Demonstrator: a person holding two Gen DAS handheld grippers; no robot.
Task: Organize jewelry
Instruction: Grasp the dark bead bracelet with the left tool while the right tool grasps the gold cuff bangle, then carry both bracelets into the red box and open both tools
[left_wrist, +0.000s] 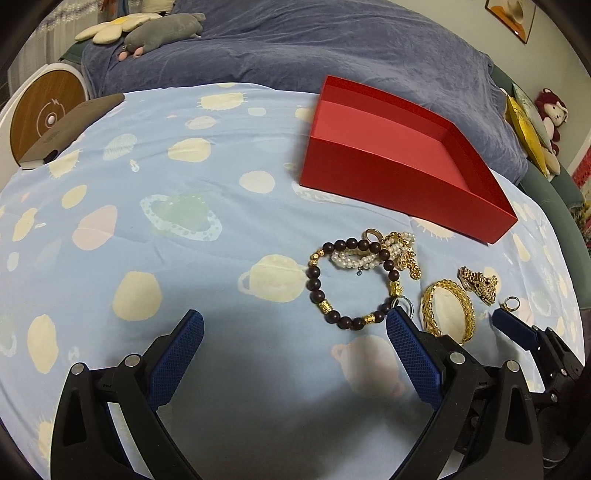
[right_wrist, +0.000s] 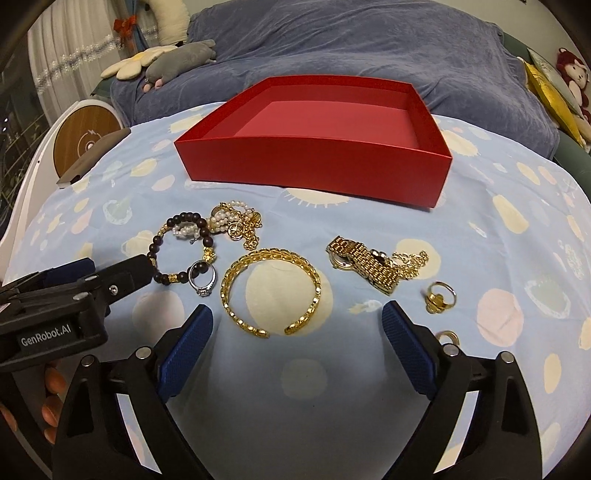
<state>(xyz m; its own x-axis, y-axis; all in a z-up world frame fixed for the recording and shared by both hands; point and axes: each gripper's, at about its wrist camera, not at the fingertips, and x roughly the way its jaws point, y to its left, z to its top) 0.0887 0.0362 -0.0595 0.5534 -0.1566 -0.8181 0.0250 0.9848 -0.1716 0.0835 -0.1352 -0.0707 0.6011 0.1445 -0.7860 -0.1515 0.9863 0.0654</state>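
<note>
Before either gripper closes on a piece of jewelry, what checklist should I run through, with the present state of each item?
1. Red box open and holding nothing: ok.
2. Right gripper open, nothing between its fingers: ok.
3. Left gripper open, nothing held: ok.
4. Gold bangle lies apart from other pieces, just ahead of the right gripper: ok.
5. Bead bracelet free to lift alone: not ok, the pearl strand lies across it and a silver ring touches it.
6. Gold watch free of the thin chain: cannot tell.
</note>
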